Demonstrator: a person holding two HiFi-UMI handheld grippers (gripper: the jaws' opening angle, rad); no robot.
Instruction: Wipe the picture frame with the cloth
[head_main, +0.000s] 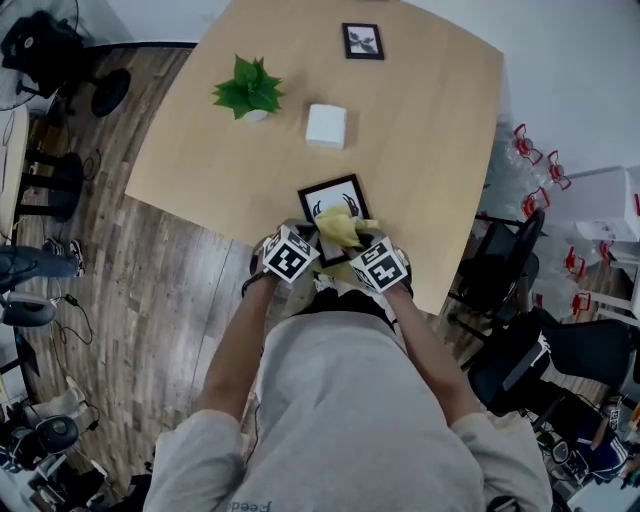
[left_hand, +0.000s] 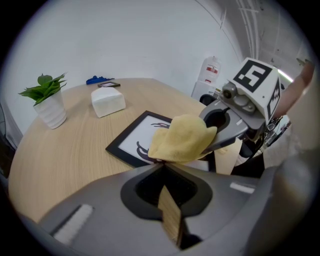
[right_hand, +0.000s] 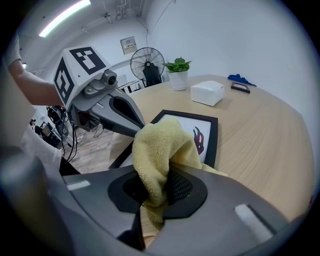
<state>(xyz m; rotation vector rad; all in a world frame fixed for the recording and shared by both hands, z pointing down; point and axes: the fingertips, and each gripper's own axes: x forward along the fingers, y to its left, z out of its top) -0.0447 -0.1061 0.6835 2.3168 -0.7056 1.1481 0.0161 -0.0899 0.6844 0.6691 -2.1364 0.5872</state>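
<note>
A: Head view first. Where does the black rectangular picture frame (head_main: 328, 203) lie?

B: Flat on the light wooden table (head_main: 420, 150), at the near edge, right in front of the person. It holds a white print with dark curved marks.

A: And the fluffy yellow cloth (head_main: 340, 226)?

B: It is bunched over the near right part of the frame, covering some of the print. The right gripper (right_hand: 154, 186) has it. In the right gripper view its jaws are clamped on a thick fold, and the rest of the cloth billows forward onto the print.

A: The left gripper (left_hand: 162, 167)?

B: Its jaws are drawn together to a narrow slit, with only a sliver of wood colour showing through, and I see nothing gripped. The tips point at the frame's near edge, just beside the cloth. The cloth hides that spot, so I cannot tell whether they touch the frame.

A: So the two grippers are close?

B: Very close. They sit side by side at the table's edge, tips converging over the frame.

A: Anything else on the table?

B: A green leafy plant in a white pot (head_main: 248, 92) stands at the far left. A white rectangular box (head_main: 326, 126) sits near it toward the middle, and a small black-framed picture (head_main: 362, 41) lies at the far edge. All three are well apart from the near frame.
</note>
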